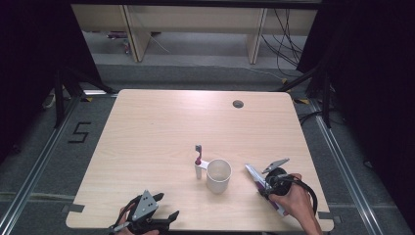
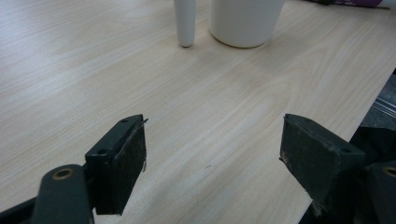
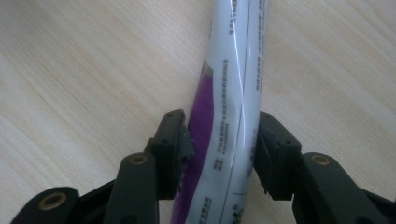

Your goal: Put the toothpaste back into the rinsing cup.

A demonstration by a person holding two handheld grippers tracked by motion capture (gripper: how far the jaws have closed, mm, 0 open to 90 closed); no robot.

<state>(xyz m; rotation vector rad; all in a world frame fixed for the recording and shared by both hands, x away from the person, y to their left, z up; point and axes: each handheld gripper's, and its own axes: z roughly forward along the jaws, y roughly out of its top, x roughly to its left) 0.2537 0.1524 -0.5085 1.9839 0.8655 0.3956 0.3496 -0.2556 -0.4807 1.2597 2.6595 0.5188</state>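
Observation:
A white cup (image 1: 218,175) stands on the table's near middle. A toothbrush (image 1: 198,164) with a white handle, pink neck and grey head stands upright against its left side. A white and purple toothpaste tube (image 1: 255,177) lies right of the cup, low on the table. My right gripper (image 1: 266,188) is shut on it. In the right gripper view both pads press the tube (image 3: 233,84) at its sides, with the gripper (image 3: 222,135) around its middle. My left gripper (image 1: 167,205) is open and empty at the near left edge. Its view (image 2: 212,135) faces the cup (image 2: 245,21) and toothbrush handle (image 2: 185,23).
The light wooden table (image 1: 156,127) has a round cable hole (image 1: 238,104) at the back right. Its near edge runs just under both hands. Dark floor with rails surrounds it, and shelving legs stand behind.

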